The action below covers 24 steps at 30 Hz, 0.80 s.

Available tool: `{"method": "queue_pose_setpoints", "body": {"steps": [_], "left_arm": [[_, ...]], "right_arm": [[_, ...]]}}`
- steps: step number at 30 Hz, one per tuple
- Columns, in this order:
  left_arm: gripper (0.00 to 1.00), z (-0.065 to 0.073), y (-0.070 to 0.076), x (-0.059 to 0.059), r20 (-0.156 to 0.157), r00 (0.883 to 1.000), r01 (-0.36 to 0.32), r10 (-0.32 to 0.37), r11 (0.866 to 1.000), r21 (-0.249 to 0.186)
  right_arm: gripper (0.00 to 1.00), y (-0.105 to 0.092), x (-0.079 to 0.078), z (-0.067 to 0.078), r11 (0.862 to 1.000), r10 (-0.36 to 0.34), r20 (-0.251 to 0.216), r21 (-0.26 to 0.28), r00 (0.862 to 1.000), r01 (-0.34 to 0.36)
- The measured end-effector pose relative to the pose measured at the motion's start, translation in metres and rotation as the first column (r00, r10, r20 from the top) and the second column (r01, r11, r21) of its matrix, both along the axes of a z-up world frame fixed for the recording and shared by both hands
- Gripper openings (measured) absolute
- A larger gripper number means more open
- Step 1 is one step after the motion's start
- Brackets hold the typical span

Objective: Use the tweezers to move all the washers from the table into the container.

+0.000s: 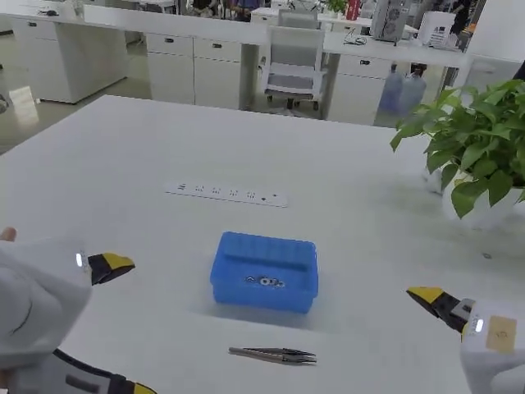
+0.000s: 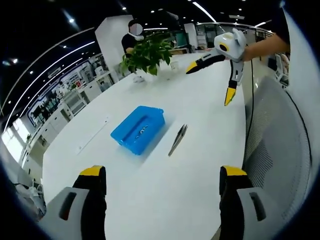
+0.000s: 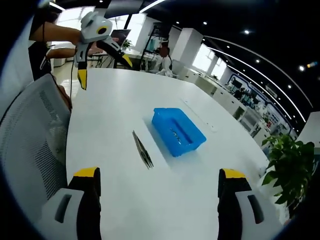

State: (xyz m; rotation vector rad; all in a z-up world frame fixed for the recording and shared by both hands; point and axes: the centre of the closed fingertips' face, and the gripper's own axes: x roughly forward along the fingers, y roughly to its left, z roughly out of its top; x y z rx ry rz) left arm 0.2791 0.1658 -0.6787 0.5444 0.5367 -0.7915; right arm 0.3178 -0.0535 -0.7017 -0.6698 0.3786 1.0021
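The jaws of your left gripper [image 2: 162, 172] stand wide apart with nothing between them. Those of your right gripper [image 3: 159, 174] are spread just as wide and just as empty. Both hang above the near side of the table [image 1: 164, 148], one on each flank, well apart from the work.

The tweezers [image 1: 273, 354] lie flat just in front of the blue container [image 1: 264, 300], not yet picked up. A few washers [image 1: 267, 281] sit on the container's floor. You may have none left loose, since I cannot make out any on the white top. A dark speck [image 1: 486, 255] near the potted plant [image 1: 476, 139] might be one.

Mind the pickup. The tweezers are thin and low, so your jaws may skid over them or shove them into the container. If you grip too near the tips, you likely cannot squeeze them afterwards. A flat washer pinched off-centre could flick away.
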Motion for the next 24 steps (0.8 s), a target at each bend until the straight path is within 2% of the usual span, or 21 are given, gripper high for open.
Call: {"method": "queue_pose_setpoints", "body": {"steps": [6,8,10,11,13,17,24], "left_arm": [[0.99,0.0048,-0.0043,0.0002,0.01,1.0,0.018,-0.018,1.0,0.018],[0.99,0.0054,-0.004,0.0017,0.032,0.999,0.028,-0.03,0.999,0.042],[0.99,0.0039,-0.0034,0.002,0.023,1.0,0.02,-0.021,0.999,0.043],[0.99,0.0026,-0.004,0.0013,0.009,1.0,0.013,-0.014,0.999,0.035],[0.99,0.0027,-0.0065,0.0003,0.003,1.0,0.013,-0.013,1.0,0.023],[0.99,0.0036,-0.0077,0.0005,0.012,1.0,0.011,-0.012,1.0,0.029],[0.99,0.0026,-0.0027,-0.0019,-0.007,1.0,0.0,0.001,0.999,0.039]], "right_arm": [[0.96,-0.0003,0.0021,0.0017,1.0,0.001,0.006,0.002,1.0,-0.001],[0.96,-0.001,0.0026,0.0012,1.0,0.007,0.01,-0.003,1.0,-0.007],[0.96,-0.0023,0.0036,0.0014,1.0,0.005,0.015,-0.003,1.0,-0.005],[0.96,-0.0028,0.0036,0.002,1.0,0.001,0.013,0.003,1.0,-0.001],[0.96,-0.0039,0.0037,0.0018,1.0,-0.002,0.011,0.009,1.0,0.001],[0.99,-0.0068,0.0048,-0.0013,1.0,-0.016,0.007,0.008,1.0,0.016],[0.98,-0.009,0.0052,-0.0033,1.0,-0.02,0.004,0.012,1.0,0.02]]}}
